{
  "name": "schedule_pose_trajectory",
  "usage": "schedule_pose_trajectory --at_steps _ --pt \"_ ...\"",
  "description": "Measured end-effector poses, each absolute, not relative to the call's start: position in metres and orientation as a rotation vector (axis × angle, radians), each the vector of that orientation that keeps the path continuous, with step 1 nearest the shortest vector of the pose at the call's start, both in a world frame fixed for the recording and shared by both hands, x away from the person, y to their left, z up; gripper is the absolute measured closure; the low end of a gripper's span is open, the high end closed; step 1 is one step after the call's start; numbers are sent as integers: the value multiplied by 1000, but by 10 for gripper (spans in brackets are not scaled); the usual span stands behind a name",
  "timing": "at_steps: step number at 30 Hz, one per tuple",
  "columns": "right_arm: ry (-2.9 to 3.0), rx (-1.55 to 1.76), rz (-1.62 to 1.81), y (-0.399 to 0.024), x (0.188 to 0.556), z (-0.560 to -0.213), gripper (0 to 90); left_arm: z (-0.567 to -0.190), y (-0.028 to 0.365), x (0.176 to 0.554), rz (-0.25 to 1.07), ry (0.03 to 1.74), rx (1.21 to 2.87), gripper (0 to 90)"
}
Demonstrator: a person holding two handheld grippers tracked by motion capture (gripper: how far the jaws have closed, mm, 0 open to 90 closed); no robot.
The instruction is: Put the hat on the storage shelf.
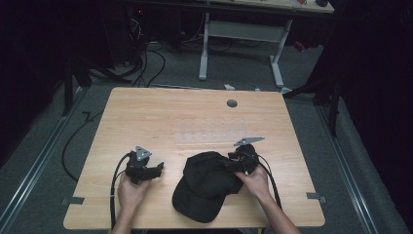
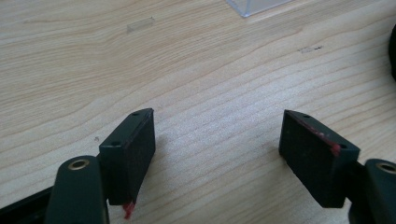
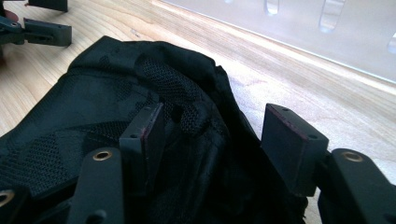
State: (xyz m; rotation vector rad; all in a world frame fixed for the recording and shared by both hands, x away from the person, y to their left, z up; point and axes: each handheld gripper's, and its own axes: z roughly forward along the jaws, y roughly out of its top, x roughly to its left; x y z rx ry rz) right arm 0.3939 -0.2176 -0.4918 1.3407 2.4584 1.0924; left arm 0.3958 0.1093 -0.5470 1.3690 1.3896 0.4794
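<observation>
Wooden surface [image 1: 146,112], and the cap [image 1: 207,187] lies near its front edge, brim toward the person. Right tongs [image 3: 219,135] straddle the cap's crumpled crown, apart, not clamped. Left tongs [image 2: 217,149] wait beside the cap, apart and empty.

A light wooden rectangular table [image 1: 146,117] bears a clear flat plastic panel with slots [image 1: 209,135] near its centre. A small round grey grommet hole [image 1: 232,103] sits at twelve o'clock from the panel. A white-legged metal desk frame [image 1: 241,34] stands on the grey floor beyond, also at twelve o'clock.
</observation>
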Motion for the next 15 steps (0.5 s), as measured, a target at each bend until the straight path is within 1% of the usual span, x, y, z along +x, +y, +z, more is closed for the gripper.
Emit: schedule_pose_trajectory --at_steps 4,5,6,7,8,9,11,12,13,14,15 --pt "2496 1328 1059 -216 398 -498 409 -547 109 396 477 1392 1367 274" --pt "2497 1311 1060 -217 398 -498 424 -547 110 396 476 1391 1366 275" --pt "2498 1321 1061 -217 397 -498 461 -547 110 396 474 1392 1364 277" --pt "2503 1293 1048 -215 396 -497 539 -547 110 396 475 1392 1365 277" --pt "2503 1293 1048 -215 396 -497 539 -547 110 396 475 1392 1365 277" --pt "2547 1270 1031 -213 396 -501 606 -547 109 396 477 1392 1367 277" --pt "2556 1271 1023 -212 396 -502 622 -547 109 396 479 1391 1367 277" --pt "2560 1273 1029 -212 397 -503 640 -547 109 396 479 1391 1367 277" --pt "2561 1276 1035 -214 398 -503 686 -547 109 396 479 1391 1367 276" --pt "2559 1278 1039 -215 398 -503 705 -547 109 396 479 1391 1367 277" --pt "2559 1278 1039 -215 398 -503 705 -547 109 396 479 1391 1367 276"
